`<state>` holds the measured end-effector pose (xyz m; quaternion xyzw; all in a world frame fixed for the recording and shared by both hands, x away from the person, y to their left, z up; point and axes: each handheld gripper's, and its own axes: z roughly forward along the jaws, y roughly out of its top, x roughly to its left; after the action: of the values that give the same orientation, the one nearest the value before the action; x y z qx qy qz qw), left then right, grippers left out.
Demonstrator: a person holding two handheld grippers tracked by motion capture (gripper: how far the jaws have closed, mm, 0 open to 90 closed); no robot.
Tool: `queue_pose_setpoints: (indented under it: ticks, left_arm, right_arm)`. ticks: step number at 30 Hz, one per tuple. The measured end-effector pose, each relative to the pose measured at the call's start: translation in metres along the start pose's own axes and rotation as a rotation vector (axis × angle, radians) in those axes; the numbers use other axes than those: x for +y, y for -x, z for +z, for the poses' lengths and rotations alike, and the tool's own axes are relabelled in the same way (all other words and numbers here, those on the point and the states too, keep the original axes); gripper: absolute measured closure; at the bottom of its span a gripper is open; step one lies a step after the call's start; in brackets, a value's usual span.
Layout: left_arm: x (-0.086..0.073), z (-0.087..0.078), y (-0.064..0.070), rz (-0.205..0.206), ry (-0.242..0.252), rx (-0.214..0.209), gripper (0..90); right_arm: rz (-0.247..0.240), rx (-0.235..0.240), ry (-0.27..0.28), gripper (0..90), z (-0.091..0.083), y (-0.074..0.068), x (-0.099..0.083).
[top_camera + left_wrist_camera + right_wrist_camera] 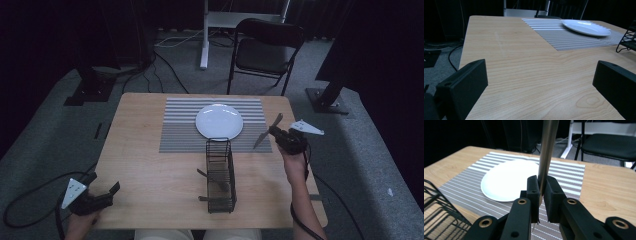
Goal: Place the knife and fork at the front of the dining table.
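A slender silver metal table knife (267, 132) is held above the right edge of the grey-and-white striped woven placemat (180, 132), just beside the round white ceramic plate (219, 121), with its pointed blade end angled down toward the mat and its handle rising up and away. In the right gripper view the knife (546, 155) passes upright between the two black jaws, which are clamped tight against its shaft on both sides; a thin tip shows just below them. The right gripper (280, 135) is carried by the person's right hand (295, 152) over the right side of the light wooden surface (145, 165), its grey three-cornered plate pointing outward past the surface edge. The plate lies on the far middle part of the placemat. In front of the placemat, toward the person, stands a black wire cutlery basket (220, 175), long and narrow, with dark utensil handles sticking out of its left side; what these are cannot be told. The left gripper (102, 195) rests low at the near left corner of the surface, well apart from the basket and the knife. In the left gripper view its jaws stand wide apart with nothing between them, bare wood (529, 75) lying in the gap. A black folding chair (267, 50) stands on the grey carpet beyond the far edge.
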<state>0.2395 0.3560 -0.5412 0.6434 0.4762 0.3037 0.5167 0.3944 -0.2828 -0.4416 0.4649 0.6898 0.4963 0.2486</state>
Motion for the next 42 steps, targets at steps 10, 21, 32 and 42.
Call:
queue_pose_setpoints:
  ticks: [10,21,32,42]
  left_arm:
    - [0.0,0.001,0.001,-0.006,-0.003,-0.006,0.0]
    - [0.0,0.0,-0.002,-0.036,0.006,0.001,0.0]
    - [0.001,0.001,0.001,0.002,-0.009,0.011,0.0]
    - [0.003,-0.001,0.004,-0.008,0.008,0.003,0.0]
  right_arm:
    - [-0.004,-0.007,0.007,83.5,0.022,-0.004,0.008]
    - [0.142,-0.047,-0.006,83.5,0.059,0.012,0.019]
    - [0.187,-0.081,-0.09,83.6,0.101,0.02,0.033]
    - [0.267,-0.146,-0.168,90.0,0.137,0.028,0.035]
